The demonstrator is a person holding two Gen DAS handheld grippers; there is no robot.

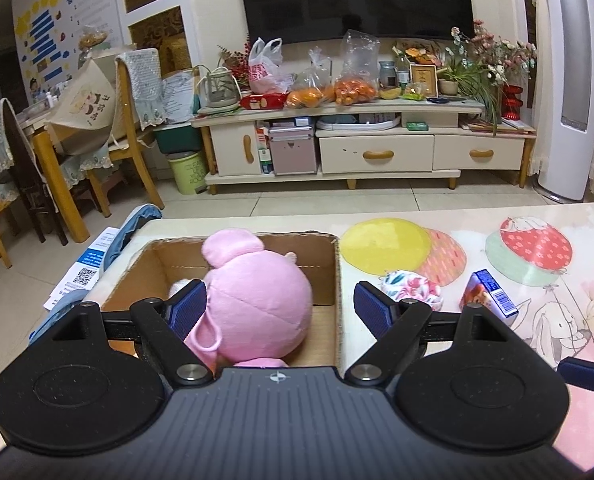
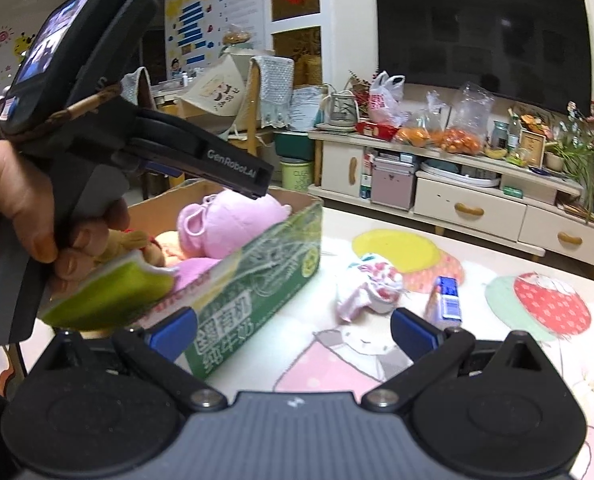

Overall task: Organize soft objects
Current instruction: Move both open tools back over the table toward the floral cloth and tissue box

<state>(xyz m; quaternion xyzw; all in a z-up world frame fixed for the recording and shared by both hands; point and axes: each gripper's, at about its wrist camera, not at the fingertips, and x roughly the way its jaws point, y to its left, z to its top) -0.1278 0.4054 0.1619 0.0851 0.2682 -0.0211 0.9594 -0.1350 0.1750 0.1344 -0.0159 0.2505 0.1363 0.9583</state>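
Placement looks finished: pink plush doll (image 1: pixel 253 304) sits inside the cardboard box (image 1: pixel 339 280), left gripper (image 1: pixel 281 308) fingers spread wide around it. Right gripper (image 2: pixel 293 330), also open and empty, likely takes the floral cloth bundle (image 2: pixel 367 286) on the worktop (image 2: pixel 477 320) next

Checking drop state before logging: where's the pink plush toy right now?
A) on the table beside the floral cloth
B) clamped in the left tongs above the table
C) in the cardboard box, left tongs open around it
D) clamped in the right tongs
C: the pink plush toy sits inside the cardboard box, and the left tongs stand wide open, with the right-hand pad clear of the toy.
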